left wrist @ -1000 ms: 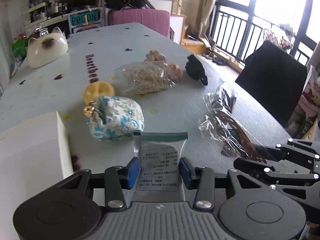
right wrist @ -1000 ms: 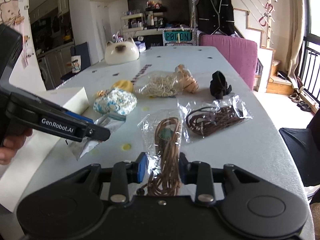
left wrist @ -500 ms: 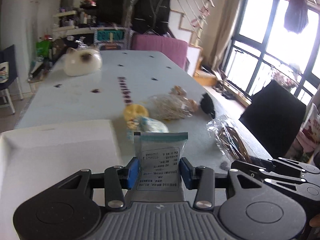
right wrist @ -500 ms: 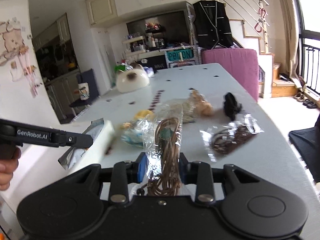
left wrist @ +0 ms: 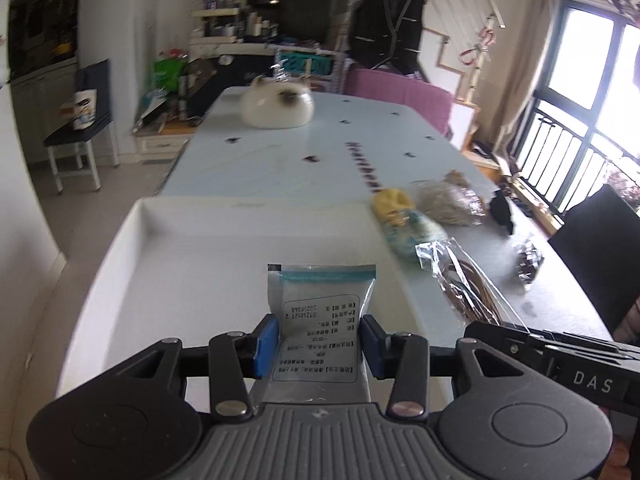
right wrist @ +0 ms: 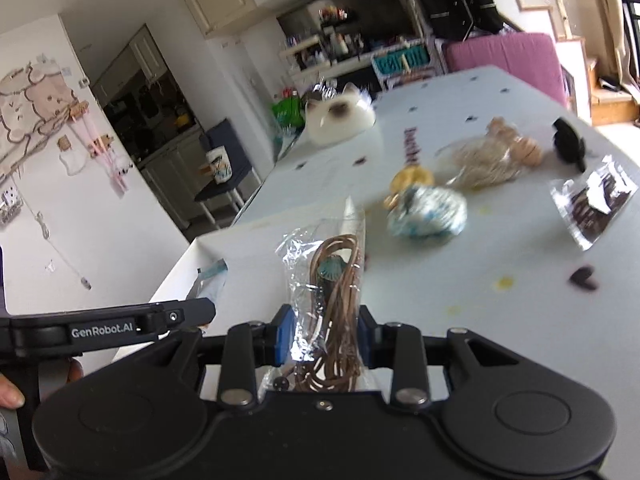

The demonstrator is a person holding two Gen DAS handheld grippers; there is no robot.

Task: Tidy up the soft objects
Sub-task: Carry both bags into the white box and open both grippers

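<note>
My left gripper (left wrist: 319, 345) is shut on a small zip bag with a printed label (left wrist: 320, 316), held above the shallow white tray (left wrist: 192, 248). My right gripper (right wrist: 322, 338) is shut on a clear bag of brown cord (right wrist: 334, 292), just right of the tray (right wrist: 208, 256). In the right wrist view the left gripper (right wrist: 200, 312) shows at lower left with the label bag (right wrist: 210, 280). Still on the table lie a floral pouch (right wrist: 430, 214), a yellow soft piece (right wrist: 412, 178), a bag of pale string (right wrist: 484, 160), a black item (right wrist: 568, 142) and a bag of dark cord (right wrist: 596, 200).
A white cat-shaped cushion (left wrist: 278, 104) sits at the table's far end. A pink chair (left wrist: 400, 96) stands behind it, a black chair (left wrist: 596, 232) on the right side and a blue stool (left wrist: 80, 128) on the floor at left. A hand (right wrist: 12, 390) grips the left tool.
Both grippers have lifted and swung left with their bags. The left one went from beside the floral pouch to over the tray; the right one's cord bag left the table.
</note>
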